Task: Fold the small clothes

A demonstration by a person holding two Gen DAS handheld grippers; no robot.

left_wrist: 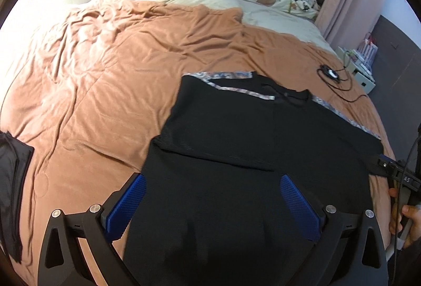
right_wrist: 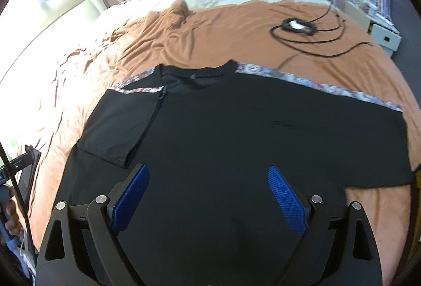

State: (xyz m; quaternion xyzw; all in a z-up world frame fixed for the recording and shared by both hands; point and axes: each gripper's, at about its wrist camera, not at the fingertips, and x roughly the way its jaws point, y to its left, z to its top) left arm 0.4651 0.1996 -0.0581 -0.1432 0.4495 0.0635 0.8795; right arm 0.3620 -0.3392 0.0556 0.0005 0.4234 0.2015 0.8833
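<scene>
rumpled orange bedspread (left_wrist: 105, 62), black t-shirt (right_wrist: 236, 128) flat, one sleeve seemingly folded in, both hand-held grippers (left_wrist: 213, 203) (right_wrist: 209, 197) spread wide, empty

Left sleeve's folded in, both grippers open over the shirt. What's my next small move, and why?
Probably take the right gripper to the right sleeve and fold it inward. On the black T-shirt, the left sleeve already lies over the body; the right one is spread flat.

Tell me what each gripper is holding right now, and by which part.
Nothing is held. The left gripper and right gripper are both open above the black shirt, with no cloth between their blue pads.
</scene>
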